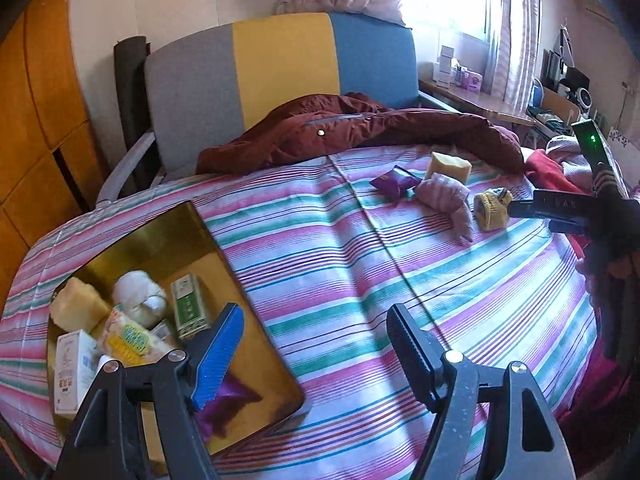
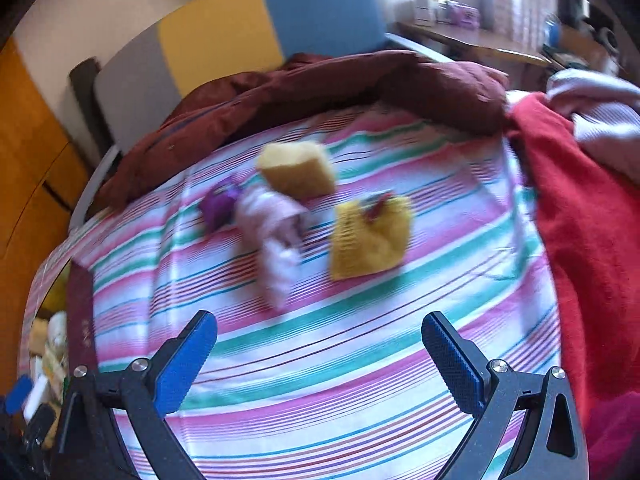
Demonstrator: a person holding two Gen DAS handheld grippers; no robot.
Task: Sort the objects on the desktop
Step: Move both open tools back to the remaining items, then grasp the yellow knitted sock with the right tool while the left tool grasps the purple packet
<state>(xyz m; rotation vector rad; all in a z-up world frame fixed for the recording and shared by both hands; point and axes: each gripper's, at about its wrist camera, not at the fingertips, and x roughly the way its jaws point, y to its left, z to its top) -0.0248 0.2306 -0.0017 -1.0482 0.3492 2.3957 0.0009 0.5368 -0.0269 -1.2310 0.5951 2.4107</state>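
Four loose things lie in a cluster on the striped bedsheet (image 2: pixel 320 360), still unsorted: a yellow sponge block (image 2: pixel 298 170), a purple packet (image 2: pixel 218 204), a rolled pink cloth (image 2: pixel 276 240) and a yellow knitted pouch (image 2: pixel 370 238). The gold tray (image 1: pixel 168 236) sits at the near left corner of the bed and already carries several boxes, packets and a white ball of cloth.

The step in hand looks like the right claw (image 2: pixel 320 354) reaching for the next piece. It points down at the sheet just short of the cluster, its fingers spread wide and empty, touching nothing. The knitted pouch is the nearest item and lies a little to the right of the claw's centre line, so a small shift that way should centre it. The pouch is soft and flat; the fingers would do best to come down on either side of its folded bulk and press into the sheet a little before closing, so they gather the fabric rather than skate over it. The pink cloth lies just beside it and should be kept out of the bite.

The left claw (image 1: pixel 316 344) hovers over the tray's right edge, fingers apart and holding nothing; a purple packet (image 1: pixel 224 400) lies in the tray beneath its left finger.
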